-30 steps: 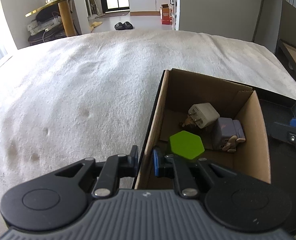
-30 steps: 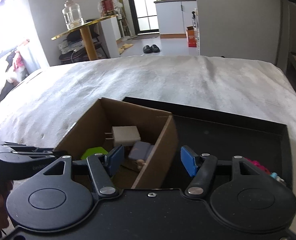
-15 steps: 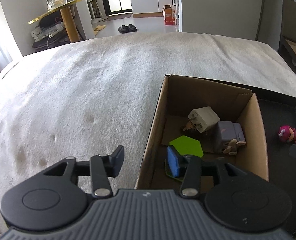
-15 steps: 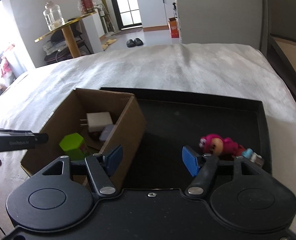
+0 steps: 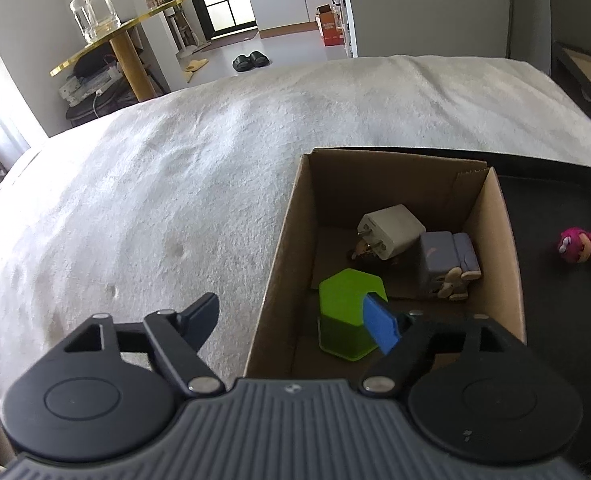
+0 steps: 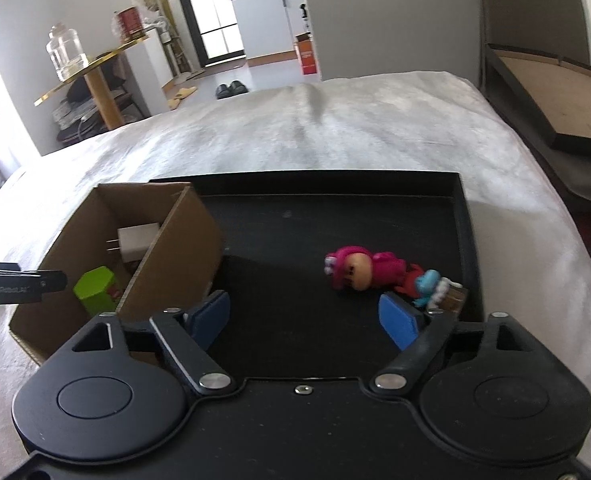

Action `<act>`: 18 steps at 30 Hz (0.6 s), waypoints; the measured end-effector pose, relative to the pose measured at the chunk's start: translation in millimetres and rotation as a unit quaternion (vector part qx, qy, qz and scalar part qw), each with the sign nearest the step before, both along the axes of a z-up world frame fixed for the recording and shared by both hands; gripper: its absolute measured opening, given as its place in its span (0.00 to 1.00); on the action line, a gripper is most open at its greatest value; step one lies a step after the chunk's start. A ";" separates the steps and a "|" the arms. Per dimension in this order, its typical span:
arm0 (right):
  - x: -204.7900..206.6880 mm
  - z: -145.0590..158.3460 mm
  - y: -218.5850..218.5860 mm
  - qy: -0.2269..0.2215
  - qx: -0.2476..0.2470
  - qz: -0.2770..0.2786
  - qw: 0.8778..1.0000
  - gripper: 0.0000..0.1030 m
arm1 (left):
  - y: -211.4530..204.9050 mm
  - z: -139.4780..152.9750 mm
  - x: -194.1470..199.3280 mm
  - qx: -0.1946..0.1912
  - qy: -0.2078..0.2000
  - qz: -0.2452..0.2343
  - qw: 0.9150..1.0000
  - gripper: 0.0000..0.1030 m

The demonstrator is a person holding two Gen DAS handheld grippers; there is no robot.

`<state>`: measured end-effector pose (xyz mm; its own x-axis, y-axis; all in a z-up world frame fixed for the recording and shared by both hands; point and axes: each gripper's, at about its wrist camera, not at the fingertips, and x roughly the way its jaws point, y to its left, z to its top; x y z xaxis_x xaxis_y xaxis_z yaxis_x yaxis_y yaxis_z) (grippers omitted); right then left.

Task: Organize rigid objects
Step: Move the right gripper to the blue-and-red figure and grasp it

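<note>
right gripper [image 6: 303, 320] gapes empty, nearer the pink figurine [image 6: 365, 270] lying just ahead and slightly right of its fingers on the black tray [image 6: 461, 216], long axis crosswise; left gripper [image 5: 295, 320] open over the cardboard box [image 5: 507, 248].

Both tongs, left [image 5: 295, 318] and right [image 6: 304, 316], are black with blue pads [image 6: 397, 326] and silver pivot screws [image 6: 388, 380].

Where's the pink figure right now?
In the right wrist view the pink figure lies on the black tray, right of the cardboard box, touching a small blue toy on its right.
</note>
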<state>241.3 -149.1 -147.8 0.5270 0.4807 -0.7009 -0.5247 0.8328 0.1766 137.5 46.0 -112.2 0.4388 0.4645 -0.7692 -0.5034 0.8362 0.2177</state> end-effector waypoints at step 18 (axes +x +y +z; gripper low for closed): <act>32.8 -37.2 -30.4 -0.007 -0.009 -0.034 0.999 0.80 | -14.8 -6.9 18.1 0.026 0.033 -0.001 0.999 0.82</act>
